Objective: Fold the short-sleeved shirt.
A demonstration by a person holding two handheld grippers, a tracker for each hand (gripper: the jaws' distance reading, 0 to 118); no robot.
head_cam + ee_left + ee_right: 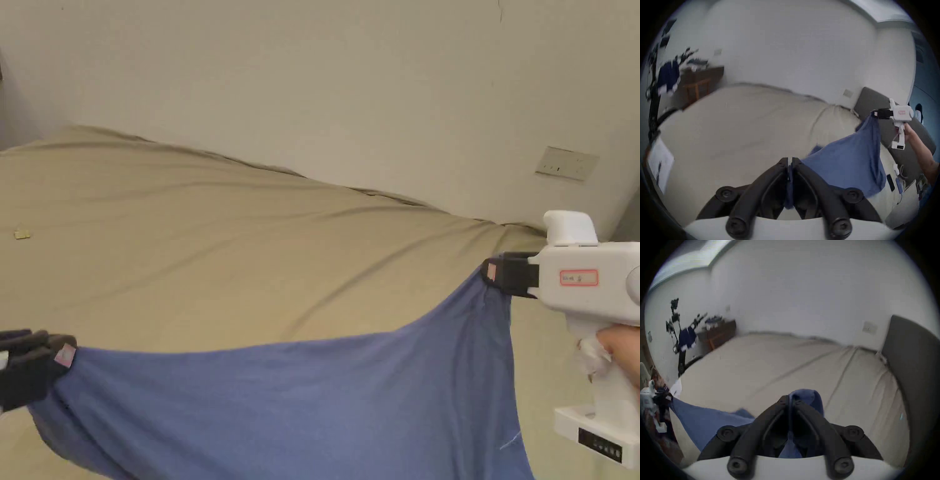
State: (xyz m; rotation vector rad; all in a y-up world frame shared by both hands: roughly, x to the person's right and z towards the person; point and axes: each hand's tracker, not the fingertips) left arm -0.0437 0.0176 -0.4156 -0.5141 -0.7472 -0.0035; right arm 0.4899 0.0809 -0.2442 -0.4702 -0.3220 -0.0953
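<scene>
Bedding of plain beige cloth covers the wide bed (250,237), which lies against an off-white wall (344,81); a pale socket plate (566,163) sits on that wall above the bed's far right corner. A small yellowish scrap (22,234) lies on the bed's left part. Beyond the bed's far left end, the left gripper view shows a brown wooden desk (705,78) and a black stand (653,100), both blurred. A grey padded headboard (912,369) rises at the bed's right end.

Held above the bed's near side, the blue short-sleeved shirt (300,406) hangs stretched between both tools, its upper edge sagging in the middle and its body draping down towards the bed. The left tool (62,355), black-jawed, is clamped on the shirt's left corner, with cloth pinched between its closed jaws. The right tool (492,272), on a white pistol-grip body held by a hand (622,359), is clamped on the shirt's right corner, held higher than the left.
</scene>
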